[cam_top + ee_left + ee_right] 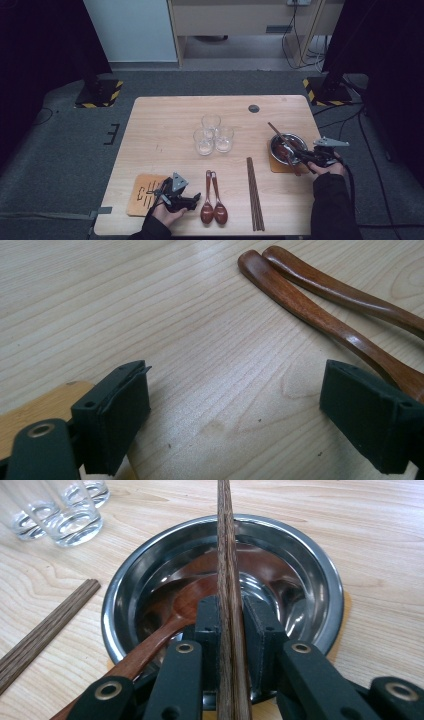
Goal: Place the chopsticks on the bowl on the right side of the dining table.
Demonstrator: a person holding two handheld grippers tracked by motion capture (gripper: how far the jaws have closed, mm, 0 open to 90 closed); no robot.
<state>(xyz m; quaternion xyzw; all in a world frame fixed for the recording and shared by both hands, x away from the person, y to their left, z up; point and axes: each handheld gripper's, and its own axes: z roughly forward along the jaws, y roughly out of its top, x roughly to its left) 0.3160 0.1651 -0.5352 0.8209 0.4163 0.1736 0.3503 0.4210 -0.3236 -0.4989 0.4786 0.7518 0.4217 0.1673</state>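
Observation:
My right gripper point(303, 158) point(231, 611) is shut on a pair of dark wooden chopsticks point(278, 133) point(226, 550), which lie across a steel bowl point(280, 138) point(322, 570) at the table's right side. In the bowl lies a brown wooden spoon point(167, 622), its handle sticking out over the near rim. My left gripper point(194, 198) point(235, 390) rests low over the table near the front edge, open, with bare wood between its jaws. Just to its right lie two brown wooden spoons point(214, 201) point(320, 305), side by side.
Three empty glasses point(213, 135) point(70, 515) stand clustered mid-table. Another pair of chopsticks point(254, 194) point(45, 630) lies lengthwise between the spoons and the bowl. One wooden coaster point(141, 196) point(30, 410) sits at front left; another point(275, 165) is under the bowl.

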